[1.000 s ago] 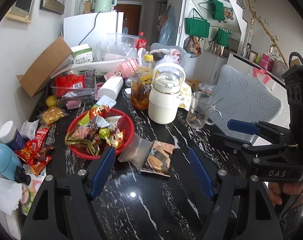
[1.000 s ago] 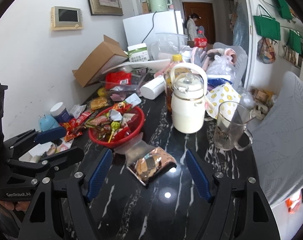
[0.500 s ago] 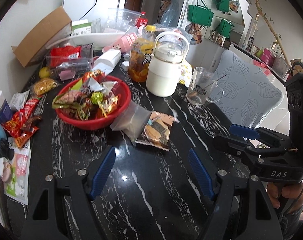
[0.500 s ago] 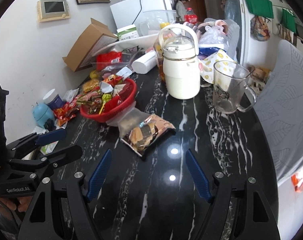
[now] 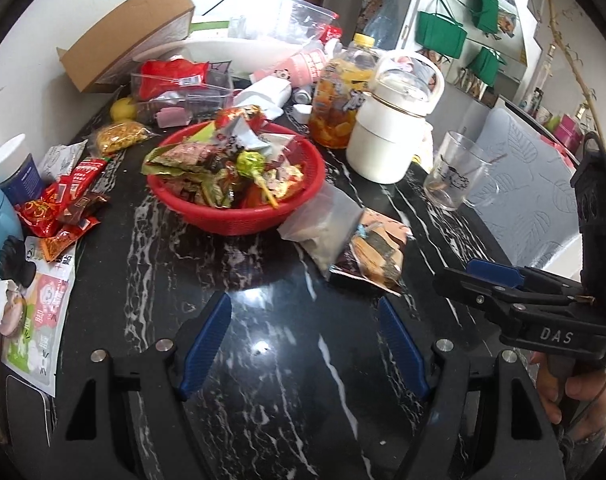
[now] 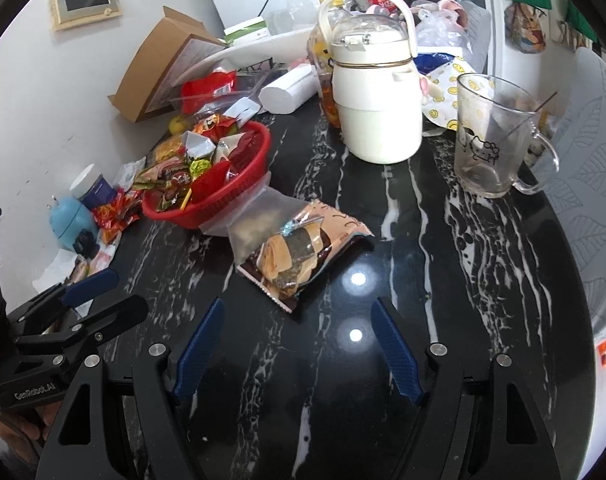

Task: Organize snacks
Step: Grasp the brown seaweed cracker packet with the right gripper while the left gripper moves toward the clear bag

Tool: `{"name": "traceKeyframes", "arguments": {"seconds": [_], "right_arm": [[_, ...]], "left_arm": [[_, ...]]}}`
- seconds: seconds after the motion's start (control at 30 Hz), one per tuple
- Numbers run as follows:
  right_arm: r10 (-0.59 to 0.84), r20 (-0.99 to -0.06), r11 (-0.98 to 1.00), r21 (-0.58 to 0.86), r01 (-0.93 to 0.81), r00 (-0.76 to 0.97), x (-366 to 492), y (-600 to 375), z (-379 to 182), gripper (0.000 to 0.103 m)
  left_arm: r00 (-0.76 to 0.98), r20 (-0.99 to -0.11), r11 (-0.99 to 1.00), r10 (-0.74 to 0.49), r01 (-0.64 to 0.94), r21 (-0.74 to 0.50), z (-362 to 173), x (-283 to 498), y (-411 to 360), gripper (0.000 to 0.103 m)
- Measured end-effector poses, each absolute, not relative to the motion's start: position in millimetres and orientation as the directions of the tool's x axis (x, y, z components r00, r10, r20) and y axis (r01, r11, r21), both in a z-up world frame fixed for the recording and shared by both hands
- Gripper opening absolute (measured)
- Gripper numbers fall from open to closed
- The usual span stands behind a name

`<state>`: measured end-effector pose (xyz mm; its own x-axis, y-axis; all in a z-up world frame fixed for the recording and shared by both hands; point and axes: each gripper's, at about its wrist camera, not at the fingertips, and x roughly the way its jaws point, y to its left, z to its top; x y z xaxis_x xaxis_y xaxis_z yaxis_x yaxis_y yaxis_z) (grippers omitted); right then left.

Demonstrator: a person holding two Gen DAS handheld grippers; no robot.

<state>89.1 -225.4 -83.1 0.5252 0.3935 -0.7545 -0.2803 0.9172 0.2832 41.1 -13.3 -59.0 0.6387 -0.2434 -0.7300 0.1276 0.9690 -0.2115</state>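
A red basket [image 5: 239, 216] [image 6: 223, 200] full of wrapped snacks sits on the black marble table [image 5: 303, 380]. A brown snack packet [image 5: 377, 254] [image 6: 299, 250] lies beside it, partly on a clear bag [image 5: 323, 228] [image 6: 255, 216]. Loose red snack packs [image 5: 63, 204] lie at the left. My left gripper [image 5: 303, 308] is open and empty, short of the packet. My right gripper [image 6: 297, 308] is open and empty just in front of the packet; it also shows at the right of the left wrist view [image 5: 491, 280].
A white jug [image 5: 395, 128] [image 6: 375, 92], a jar of orange fruit [image 5: 339, 92] and a glass mug [image 5: 455, 176] [image 6: 491, 136] stand behind. A cardboard box [image 5: 127, 36], blue toy [image 6: 71, 224] and clutter line the wall. A grey chair [image 5: 535, 184] is at right.
Both grippers have tilted down and moved closer to the table and the brown packet. Both stay open and empty. Nothing on the table has moved.
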Motion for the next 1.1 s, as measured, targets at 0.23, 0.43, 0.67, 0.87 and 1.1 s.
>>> {"name": "traceKeyframes", "arguments": {"seconds": [0.23,0.43,0.67,0.87,1.1], "right_arm": [[0.371,-0.786,0.926,0.275,-0.258,0.495,131,-205,-101,0.076],[0.314,-0.82,0.946,0.23,-0.228,0.477,160,-189,-117,0.076],[0.275,-0.844,0.958,0.204,-0.199,0.46,174,-186,-132,0.089],[0.22,-0.851,0.967,0.125,-0.223,0.477,171,-185,-136,0.084],[0.17,-0.855,0.977,0.08,-0.199,0.489,162,-204,-135,0.064]], "left_arm": [[0.639,-0.741,0.975,-0.209,0.081,-0.204,-68,63,5,0.075],[0.639,-0.744,0.977,-0.197,0.062,-0.205,-72,81,14,0.075],[0.636,-0.748,0.98,-0.189,0.07,-0.187,-73,93,11,0.075],[0.641,-0.741,0.979,-0.202,0.107,-0.173,-69,99,0,0.075],[0.653,-0.727,0.977,-0.211,0.147,-0.151,-65,107,-14,0.075]]}}
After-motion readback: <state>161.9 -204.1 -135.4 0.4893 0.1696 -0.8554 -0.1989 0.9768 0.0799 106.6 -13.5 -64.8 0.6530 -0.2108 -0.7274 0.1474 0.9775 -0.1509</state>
